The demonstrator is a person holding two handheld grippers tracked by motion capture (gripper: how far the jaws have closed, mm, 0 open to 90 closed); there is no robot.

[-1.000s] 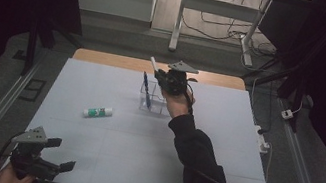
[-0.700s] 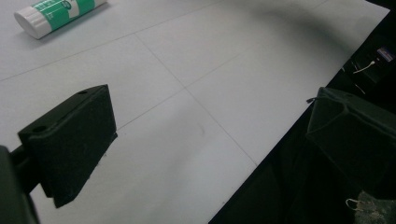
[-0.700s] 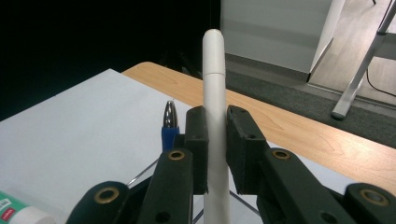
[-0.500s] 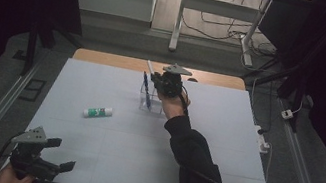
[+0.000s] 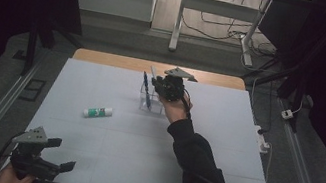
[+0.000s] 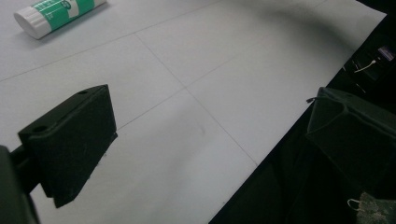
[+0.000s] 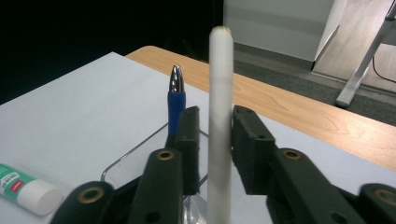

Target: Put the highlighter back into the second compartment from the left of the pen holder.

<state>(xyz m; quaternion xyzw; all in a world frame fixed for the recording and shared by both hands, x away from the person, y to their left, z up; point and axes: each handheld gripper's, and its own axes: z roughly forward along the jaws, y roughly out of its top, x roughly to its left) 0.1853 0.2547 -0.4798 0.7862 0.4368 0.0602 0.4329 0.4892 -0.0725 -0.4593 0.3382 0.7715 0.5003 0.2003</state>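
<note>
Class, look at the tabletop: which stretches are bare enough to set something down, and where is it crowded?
Bare: the middle of the white table, between the glue stick and the left gripper, and the right side beyond the sleeve. Crowded: the far centre, where the right gripper stands at the clear holder with the blue pen and white stick.

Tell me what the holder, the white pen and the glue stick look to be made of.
Holder: clear, glossy plastic or perhaps glass; the table shows through its walls. White pen, between the right gripper jaws: matte white, likely plastic. Glue stick: smooth white plastic cap, with a green printed label.
</note>
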